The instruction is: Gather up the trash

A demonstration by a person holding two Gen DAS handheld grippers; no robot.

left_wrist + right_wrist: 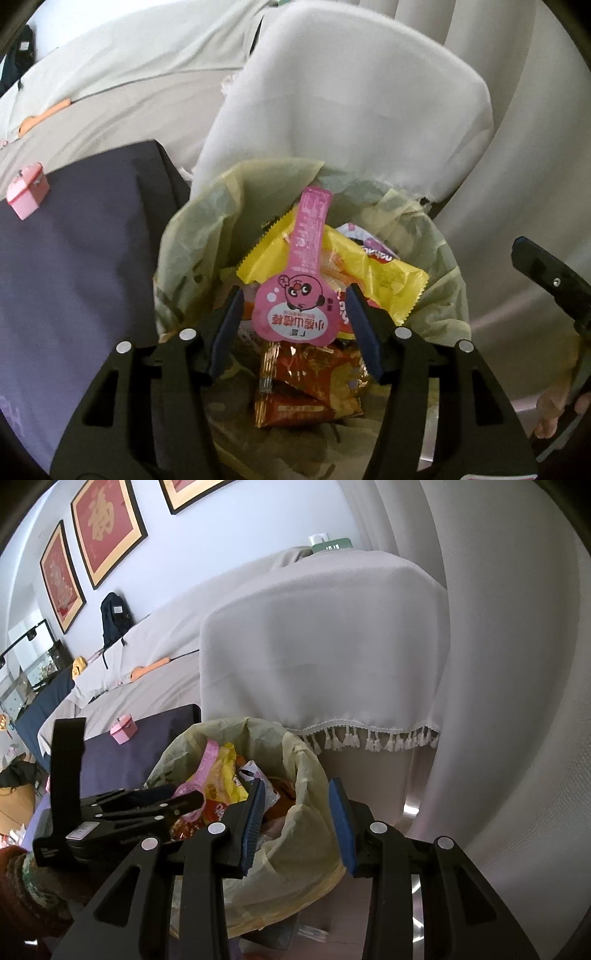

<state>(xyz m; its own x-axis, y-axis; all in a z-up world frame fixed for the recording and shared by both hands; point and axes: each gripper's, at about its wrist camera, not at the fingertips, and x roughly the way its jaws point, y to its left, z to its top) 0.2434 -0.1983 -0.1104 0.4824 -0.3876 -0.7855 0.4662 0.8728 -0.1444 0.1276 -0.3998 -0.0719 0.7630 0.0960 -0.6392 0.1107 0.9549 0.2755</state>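
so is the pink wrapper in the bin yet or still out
In the bin: the pink wrapper lies on the wrappers inside the lined trash bin, between the left gripper fingers, which stand clear of it.

The thin, translucent yellow-green plastic bin liner (192, 236) is crinkled and semi-matt. The pink lollipop-shaped printed wrapper (299, 295) is smooth with a soft sheen. The yellow foil-type snack wrapper (380, 277) is glossy and creased, with serrated edges. The orange-red snack packet (314, 384) is shiny, reflective film. The left gripper (293, 325) has black matt plastic arms, round bright metal pins and blue ribbed rubber-like pads (227, 332). The white woven cloth cover (325, 638) is matt, with a tasselled fringe. The purple tabletop (74, 258) looks matt.
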